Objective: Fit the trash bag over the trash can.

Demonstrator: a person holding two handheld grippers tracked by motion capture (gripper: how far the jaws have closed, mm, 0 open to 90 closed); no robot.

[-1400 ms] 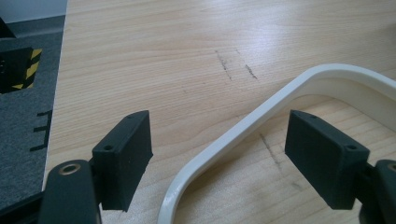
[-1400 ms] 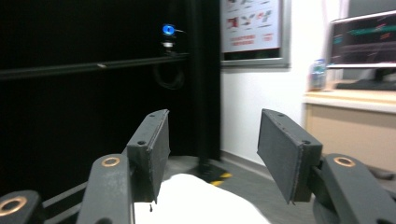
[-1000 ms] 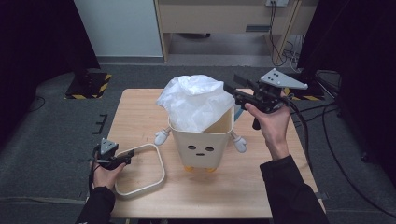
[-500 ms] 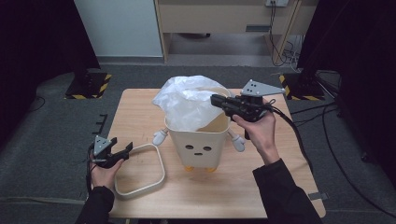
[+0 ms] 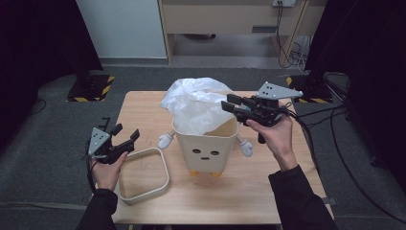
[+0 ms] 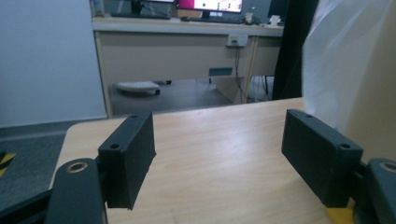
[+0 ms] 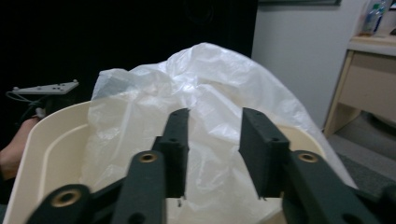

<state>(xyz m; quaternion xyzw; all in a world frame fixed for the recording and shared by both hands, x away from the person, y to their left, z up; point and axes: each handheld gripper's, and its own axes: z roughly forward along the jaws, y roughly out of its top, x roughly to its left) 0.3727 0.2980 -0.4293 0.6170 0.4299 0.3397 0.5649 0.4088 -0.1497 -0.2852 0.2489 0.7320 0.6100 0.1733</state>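
Your cream bin [image 5: 206,151] stands mid-tabletop [image 5: 249,201], white plastic bag [image 5: 198,103] bulging out of it; your right claw [image 5: 231,106] sits over the rim, jaws just reopening slightly, parted around bag film, not pinching; your left claw [image 5: 125,136] gapes empty above the loose rim ring [image 5: 143,175].

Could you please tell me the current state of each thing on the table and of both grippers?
Bin: upright on the table, ring off its rim.
Plastic bag: partly inside the bin, bunched up above its rim, not spread.
Ring: flat on the table beside the bin, free.
Left gripper: open, empty, above the ring.
Right gripper: jaws have just been opening, part open at the bag, no pinch visible.
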